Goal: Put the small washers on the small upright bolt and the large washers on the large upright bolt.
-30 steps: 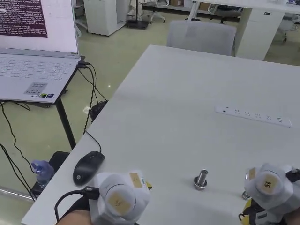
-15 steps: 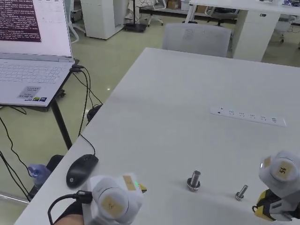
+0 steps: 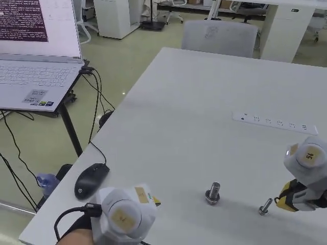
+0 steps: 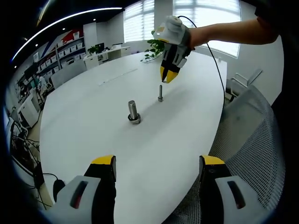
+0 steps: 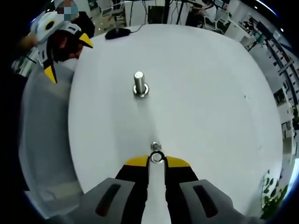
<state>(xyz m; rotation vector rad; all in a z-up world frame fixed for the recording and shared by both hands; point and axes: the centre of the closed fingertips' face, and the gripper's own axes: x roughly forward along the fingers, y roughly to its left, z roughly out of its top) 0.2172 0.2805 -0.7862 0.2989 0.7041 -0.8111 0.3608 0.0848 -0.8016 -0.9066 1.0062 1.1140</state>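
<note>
Two bolts stand upright on the white table (image 3: 204,117): a large bolt (image 3: 213,193) with a wider ring at its base, and a small bolt (image 3: 265,206) to its right. My right gripper (image 3: 281,200) hovers just right of the small bolt. In the right gripper view its jaws (image 5: 156,161) are shut on a small washer (image 5: 156,157), right beside the top of the small bolt (image 5: 155,147); the large bolt (image 5: 139,84) stands beyond. My left gripper (image 4: 158,162) is open with nothing in it, at the near table edge (image 3: 125,217), well short of the large bolt (image 4: 133,112).
A black mouse (image 3: 92,179) with its cable lies at the table's near left corner. A white power strip (image 3: 276,124) lies at the back right. A laptop (image 3: 36,76) sits on a stand to the left, a grey chair (image 3: 219,38) behind the table.
The right gripper has moved from over the small bolt to its right side, leaving the bolt in plain sight, with its tips now close to the bolt's top. The left gripper has stayed put.
</note>
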